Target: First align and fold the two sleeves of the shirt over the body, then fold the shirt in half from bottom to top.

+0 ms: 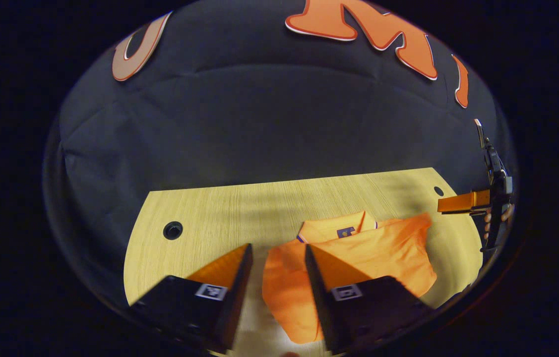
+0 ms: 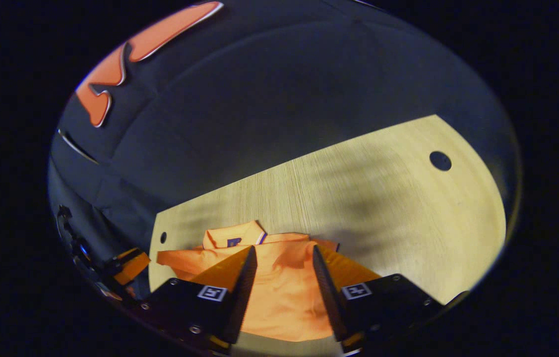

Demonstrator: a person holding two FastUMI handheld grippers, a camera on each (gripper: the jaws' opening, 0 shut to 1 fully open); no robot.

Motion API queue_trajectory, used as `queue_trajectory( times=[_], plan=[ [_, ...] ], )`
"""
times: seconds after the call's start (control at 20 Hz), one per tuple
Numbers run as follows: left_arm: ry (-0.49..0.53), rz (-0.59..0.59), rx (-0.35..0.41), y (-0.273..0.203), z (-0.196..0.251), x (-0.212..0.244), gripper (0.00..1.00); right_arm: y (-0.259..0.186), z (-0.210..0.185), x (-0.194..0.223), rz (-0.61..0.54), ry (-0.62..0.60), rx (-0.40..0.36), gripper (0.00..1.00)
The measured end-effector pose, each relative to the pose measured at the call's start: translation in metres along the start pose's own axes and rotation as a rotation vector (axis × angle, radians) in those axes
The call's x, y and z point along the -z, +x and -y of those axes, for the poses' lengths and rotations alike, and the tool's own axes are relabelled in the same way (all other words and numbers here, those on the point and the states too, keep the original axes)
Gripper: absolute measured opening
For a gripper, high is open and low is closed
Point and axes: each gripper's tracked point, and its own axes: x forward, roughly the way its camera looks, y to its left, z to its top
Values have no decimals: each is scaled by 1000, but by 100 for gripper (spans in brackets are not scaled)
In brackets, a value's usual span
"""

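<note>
The orange shirt [image 2: 279, 292] is lying on the wooden table [image 2: 383, 198], toward its near edge, collar [image 2: 234, 237] pointing to the far edge. In the right gripper view, the right gripper [image 2: 284, 277] is hovering over the body, jaws spread, grasping nothing. In the left gripper view, the left gripper [image 1: 279, 282] is hanging released above the shirt's left part, and the other gripper is showing beyond the table's right edge, with a hand [image 1: 495, 218] holding it.
</note>
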Motion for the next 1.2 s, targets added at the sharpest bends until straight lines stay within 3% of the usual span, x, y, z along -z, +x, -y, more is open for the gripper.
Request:
queue_trajectory(
  times=[0.1,0.15,0.2,0.45,0.75,1.0,1.2],
  plan=[
    [-10,39,-29,-14,-9,-7,100,-21,-6,-11,53,-32,12,86],
    [-27,72,-35,-24,-10,-15,100,-34,-8,-17,95,-52,23,97],
    [-41,101,-36,-35,-8,-22,100,-44,-12,-23,143,-82,28,98],
    [-21,242,-43,-101,1,-44,100,-123,-35,-45,349,-214,59,99],
    [-22,400,6,-180,17,-57,100,-196,-64,-35,508,-308,70,99],
    [-7,502,33,-227,20,-52,100,-234,-98,-4,544,-367,53,98],
    [-6,566,43,-257,24,-42,100,-257,-117,2,653,-414,81,98]
  ],
)
